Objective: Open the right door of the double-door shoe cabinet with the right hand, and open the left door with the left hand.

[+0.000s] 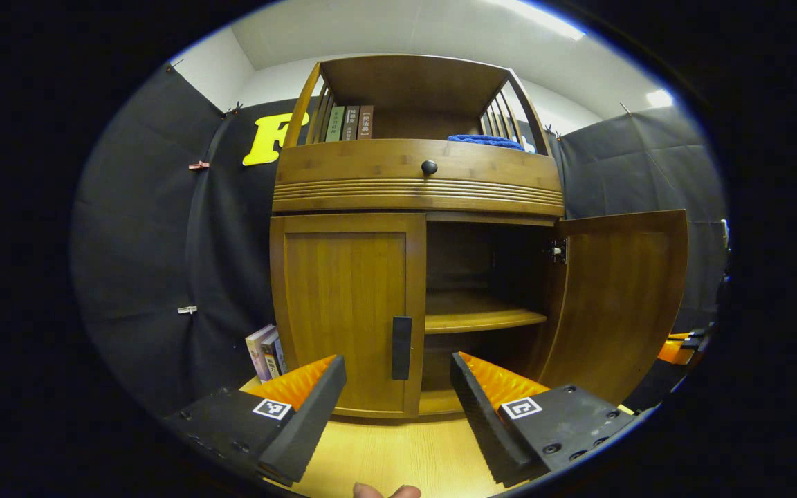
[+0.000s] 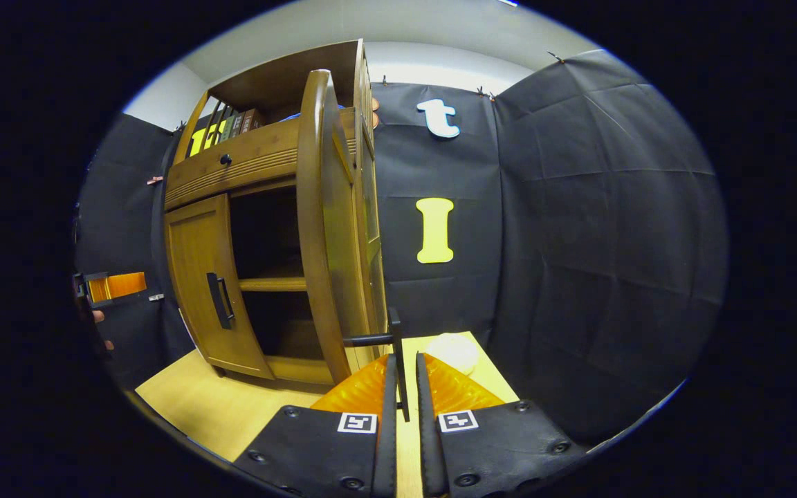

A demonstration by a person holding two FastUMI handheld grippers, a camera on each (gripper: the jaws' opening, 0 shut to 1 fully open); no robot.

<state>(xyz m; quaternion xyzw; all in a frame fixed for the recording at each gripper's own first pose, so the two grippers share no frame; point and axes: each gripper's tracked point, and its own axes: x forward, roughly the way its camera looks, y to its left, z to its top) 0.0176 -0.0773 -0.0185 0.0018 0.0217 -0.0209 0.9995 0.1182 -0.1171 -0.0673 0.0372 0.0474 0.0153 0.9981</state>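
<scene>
Right door swung open; left door closed, its handle dead ahead of the left claw.

The left claw (image 1: 398,415) is standing wide open and empty, the left door's upright handle (image 1: 401,348) lying just beyond and between its fingers. The right claw (image 2: 402,415) is gripping the right door's handle (image 2: 398,366). The cabinet shelf (image 1: 481,317) is looking bare.

Our left tongs (image 1: 397,387) have two big black blocks with round screws on top. Each block wears a small white square sticker with a black pattern. Our right tongs (image 2: 403,398) look the same.
</scene>
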